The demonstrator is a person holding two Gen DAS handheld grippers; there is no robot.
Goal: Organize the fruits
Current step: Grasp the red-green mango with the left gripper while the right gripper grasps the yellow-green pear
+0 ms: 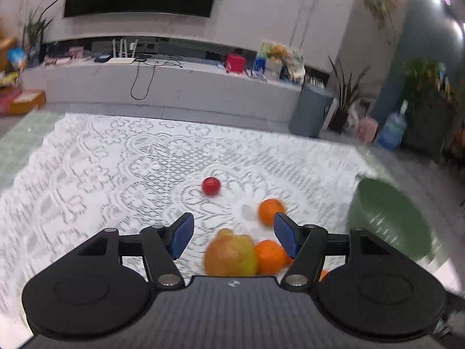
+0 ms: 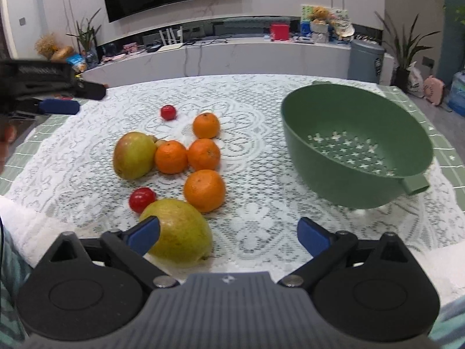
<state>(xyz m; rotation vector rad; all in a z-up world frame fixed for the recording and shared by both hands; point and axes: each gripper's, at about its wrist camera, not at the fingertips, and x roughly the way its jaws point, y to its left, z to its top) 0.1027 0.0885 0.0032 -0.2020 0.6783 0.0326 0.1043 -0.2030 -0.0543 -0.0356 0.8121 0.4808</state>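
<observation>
Lace-covered desk (image 2: 261, 232) bearing a green colander (image 2: 357, 145) at right, empty, well apart from a cluster of two pears (image 2: 180, 232), four mandarins (image 2: 205, 190) and two small red fruits (image 2: 141, 199); right claw (image 2: 229, 232) and left claw (image 1: 232, 234) both agape, gripping nothing.

Landmark: colander (image 2: 357, 145), plain sage green, cross-shaped perforations in its base showing white.

Cloth under colander: tablecloth (image 2: 255, 218), white lace, floral and scroll pattern; mint-green grid-checked border (image 2: 444, 157) past the colander.

Left of colander: four oranges (image 2: 204, 154), uniform orange. Further left: pear (image 2: 134, 155), yellow-green with red-brown blush. Left and nearer: second pear (image 2: 181, 232), yellow-green. Two small fruits (image 2: 142, 199), glossy red.

Gripper pads (image 2: 144, 234): blue, on black linkages; body grey, ribbed.
</observation>
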